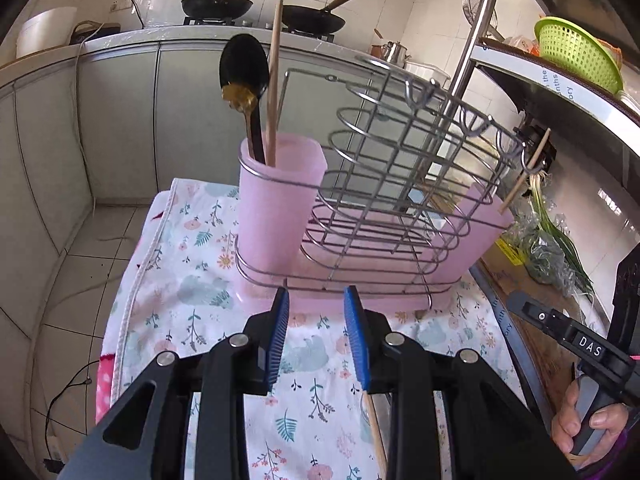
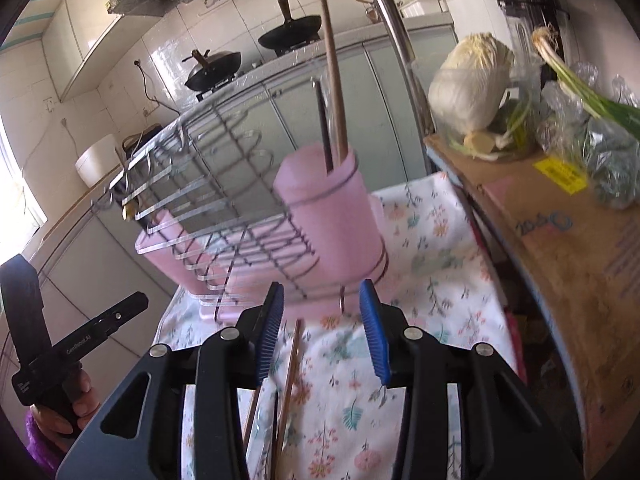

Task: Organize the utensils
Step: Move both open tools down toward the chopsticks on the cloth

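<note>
Both left gripper (image 1: 316, 312) and right gripper (image 2: 322, 308) jaws parted, empty. Chopsticks (image 2: 290, 384) flat on the floral cloth (image 2: 420, 248) beneath right jaws: likely light, stiff, thin, slippery; best pinched mid-shaft. Pink cup (image 2: 332, 220) just ahead.

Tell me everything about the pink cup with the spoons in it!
The pink cup is a tall, cloudy plastic tub with rounded corners. It stands upright at one end of the wire rack, whose metal rings wrap round its top and bottom. The rack sits on a pink tray on the flowery cloth. Out of the cup stick a black spoon, a gold spoon resting against it, and a wooden chopstick. Neither gripper touches it.
</note>
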